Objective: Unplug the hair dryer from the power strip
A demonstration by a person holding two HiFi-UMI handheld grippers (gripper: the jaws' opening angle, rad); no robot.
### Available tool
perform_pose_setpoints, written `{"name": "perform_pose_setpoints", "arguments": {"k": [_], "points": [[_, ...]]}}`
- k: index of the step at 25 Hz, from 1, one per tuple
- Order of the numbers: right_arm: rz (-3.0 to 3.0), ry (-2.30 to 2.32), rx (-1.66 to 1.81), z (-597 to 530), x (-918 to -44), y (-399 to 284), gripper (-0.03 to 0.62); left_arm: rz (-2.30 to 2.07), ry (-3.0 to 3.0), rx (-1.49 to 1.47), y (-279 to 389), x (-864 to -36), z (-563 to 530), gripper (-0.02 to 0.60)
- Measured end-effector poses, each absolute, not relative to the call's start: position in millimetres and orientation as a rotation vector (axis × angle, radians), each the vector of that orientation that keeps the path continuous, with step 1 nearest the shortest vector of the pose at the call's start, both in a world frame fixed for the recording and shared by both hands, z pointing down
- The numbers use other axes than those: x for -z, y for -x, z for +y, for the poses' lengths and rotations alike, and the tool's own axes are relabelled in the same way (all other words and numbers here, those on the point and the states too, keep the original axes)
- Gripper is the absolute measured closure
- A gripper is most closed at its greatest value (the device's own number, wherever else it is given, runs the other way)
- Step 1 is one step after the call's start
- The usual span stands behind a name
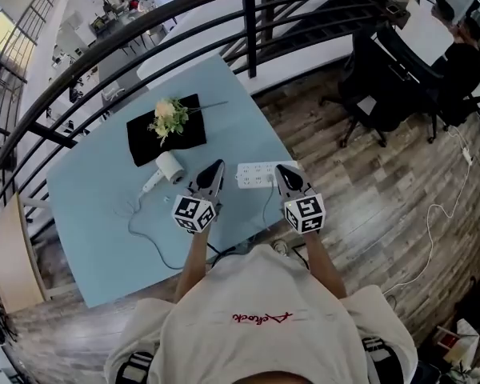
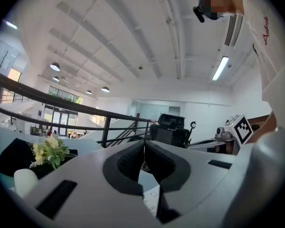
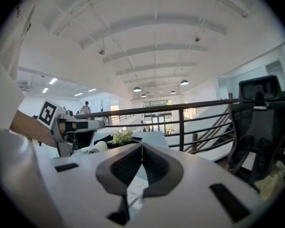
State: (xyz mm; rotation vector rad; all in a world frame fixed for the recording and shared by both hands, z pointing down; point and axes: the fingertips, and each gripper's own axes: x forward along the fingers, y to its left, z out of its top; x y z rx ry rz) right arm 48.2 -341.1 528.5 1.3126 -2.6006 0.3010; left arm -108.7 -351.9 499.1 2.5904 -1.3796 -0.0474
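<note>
The left gripper (image 1: 215, 169) and right gripper (image 1: 282, 170) both have their jaws pressed together, holding nothing. The white power strip (image 1: 254, 174) lies between them, near the blue table's (image 1: 88, 214) right edge. The hair dryer (image 1: 166, 170) lies just left, with bare table beside it.

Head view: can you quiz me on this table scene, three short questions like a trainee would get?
1. True or false: the left gripper and right gripper are both shut and empty.
2. The flowers lie on: A a black mat; B the floor; C a chair.
3. Which white appliance lies on the table, left of the left gripper in the head view?
Key: 1 true; 2 A; 3 the hair dryer.
</note>
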Motion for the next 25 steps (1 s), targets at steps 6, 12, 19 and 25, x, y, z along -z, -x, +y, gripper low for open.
{"name": "perform_pose_setpoints", "arguments": {"k": [6, 12, 19, 25], "points": [[-2.568, -1.335, -0.322, -360, -533, -42, 0.576, -1.347, -2.552, 0.078, 117, -509, -375, 0.572], [-2.513, -1.365, -0.367, -369, -550, -44, 0.576, -1.272, -2.555, 0.005, 110, -536, -388, 0.572], [-2.459, -1.389, -0.434, -367, -574, -54, 0.576, -1.208, -2.573, -0.091, 100, -561, -395, 0.572], [-2.427, -1.388, -0.489, -359, -596, -63, 0.576, -1.172, -2.564, -0.145, 92, -586, -394, 0.571]]}}
